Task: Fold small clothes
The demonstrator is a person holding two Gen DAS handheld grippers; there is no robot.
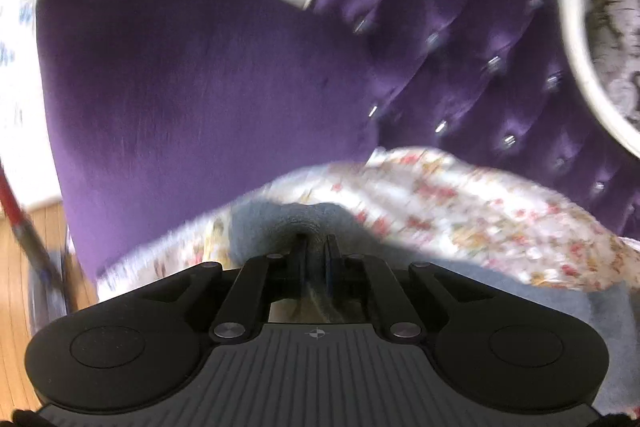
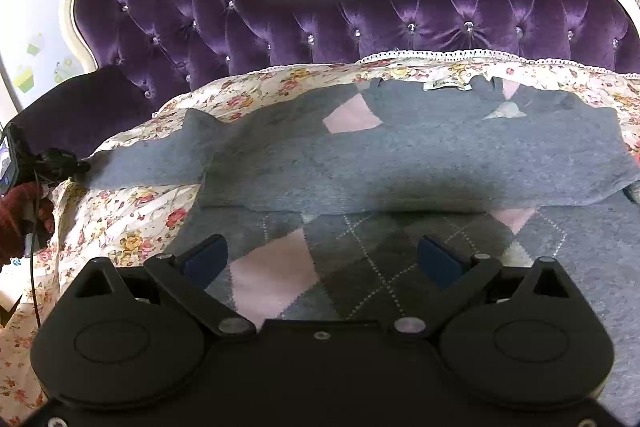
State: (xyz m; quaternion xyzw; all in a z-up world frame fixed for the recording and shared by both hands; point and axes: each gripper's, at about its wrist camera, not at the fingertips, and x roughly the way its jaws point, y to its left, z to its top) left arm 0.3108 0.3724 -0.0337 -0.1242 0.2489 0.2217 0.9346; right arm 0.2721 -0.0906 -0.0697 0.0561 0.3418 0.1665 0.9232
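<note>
Right wrist view: a grey argyle sweater (image 2: 400, 155) lies part-folded on a floral sheet (image 2: 132, 215) over a purple sofa (image 2: 280, 23); right gripper (image 2: 322, 261) gapes empty above it. Left gripper (image 1: 315, 247) is pinched on grey knit; a thin pinch could slip and undo the fold.

No readable text in either view. Sweater (image 2: 400, 155) carries a white neck label (image 2: 447, 85), print too small to make out. Left gripper (image 1: 315, 247) body bears a small crosshair mark, no lettering.
</note>
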